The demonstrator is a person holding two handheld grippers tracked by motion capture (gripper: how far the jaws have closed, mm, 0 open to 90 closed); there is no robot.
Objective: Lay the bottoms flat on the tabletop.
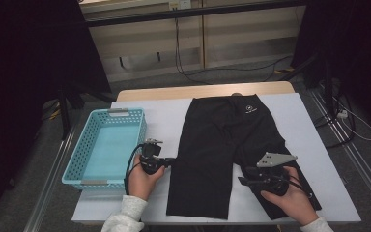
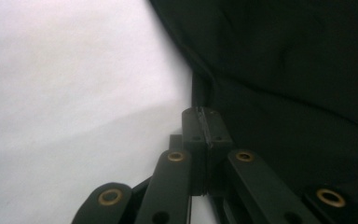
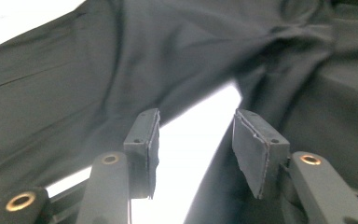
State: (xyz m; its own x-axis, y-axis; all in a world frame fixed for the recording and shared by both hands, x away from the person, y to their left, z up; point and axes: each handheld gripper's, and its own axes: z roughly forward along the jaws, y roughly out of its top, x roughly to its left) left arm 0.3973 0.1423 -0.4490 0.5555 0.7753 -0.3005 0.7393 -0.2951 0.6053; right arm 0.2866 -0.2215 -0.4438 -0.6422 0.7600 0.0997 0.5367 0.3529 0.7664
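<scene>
Both forearms are entering from the near edge of the table point(image 1: 299, 104). The left hand point(image 1: 142, 178) is holding the left gripper point(image 1: 170, 160) level, pointing across toward the black shorts point(image 1: 227, 145). The right hand point(image 1: 290, 193) is holding the right gripper point(image 1: 241, 181) level, aiming leftward.

The shorts are lying flat at mid-table, waistband far, legs running toward the person, beside the blue basket point(image 1: 72, 166).

The left gripper's pads point(image 2: 204, 122) are lying clenched together at the outer edge of the left leg; whether cloth is pinched cannot be told. The right gripper point(image 3: 193, 140) is standing released, its jaws apart over the bare gap between the legs.
</scene>
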